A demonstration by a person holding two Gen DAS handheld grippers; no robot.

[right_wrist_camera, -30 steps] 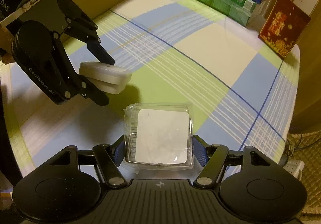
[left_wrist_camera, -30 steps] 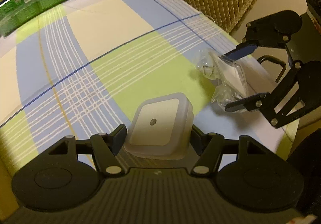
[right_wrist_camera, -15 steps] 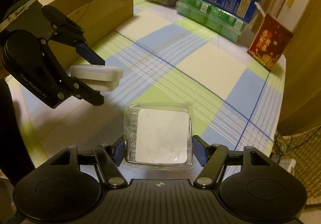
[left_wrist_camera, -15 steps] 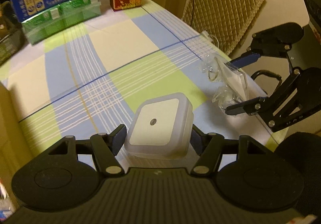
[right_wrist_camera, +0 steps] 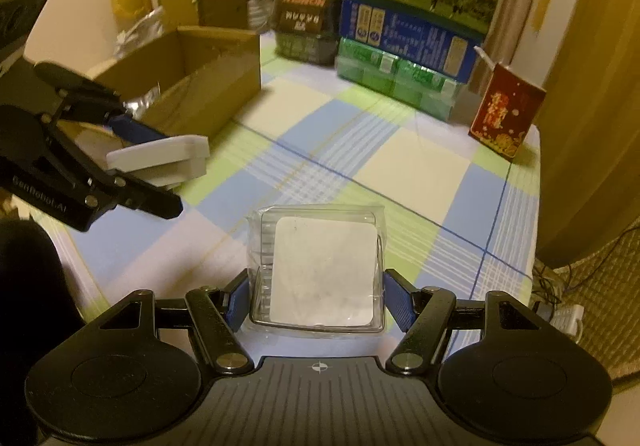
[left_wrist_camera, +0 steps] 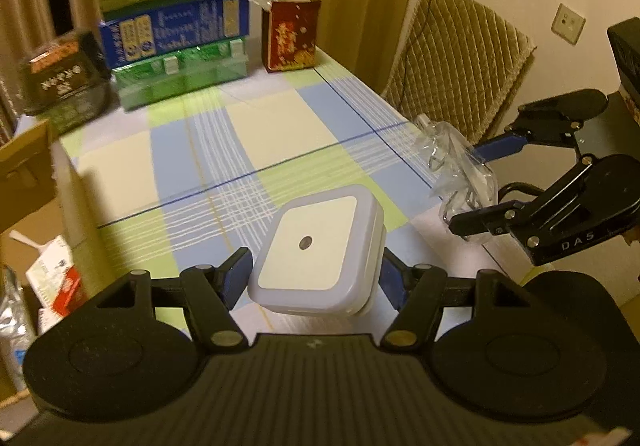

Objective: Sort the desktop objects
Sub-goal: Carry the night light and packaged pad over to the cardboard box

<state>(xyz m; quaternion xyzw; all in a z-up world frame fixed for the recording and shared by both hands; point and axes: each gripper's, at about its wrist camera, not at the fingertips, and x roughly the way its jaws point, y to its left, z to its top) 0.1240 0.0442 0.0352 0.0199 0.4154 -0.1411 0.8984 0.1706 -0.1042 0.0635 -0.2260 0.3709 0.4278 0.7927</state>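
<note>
"DAS" on right gripper [left_wrist_camera: 476, 182], "GenRobot.AI" on left gripper [right_wrist_camera: 152, 170]

Cardboard box [right_wrist_camera: 192, 82] left of table [right_wrist_camera: 420, 174]; cartons [right_wrist_camera: 404, 46] along far edge.

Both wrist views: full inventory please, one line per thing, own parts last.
night light: 1, white, held in left tongs above the table
clear plastic package: 1, transparent with white insert, held in right tongs
tablecloth: 1, blue, green and cream plaid, on the table
cardboard box: 1, brown, open, at the table's left edge
milk cartons: stack, blue over green, far end
dark carton: 1, brown-black, beside the stack
red box: 1, red and gold, far right corner
quilted chair: 1, tan, beside the table
left tongs: 1, black, blue pads
right tongs: 1, black, blue pads
</note>
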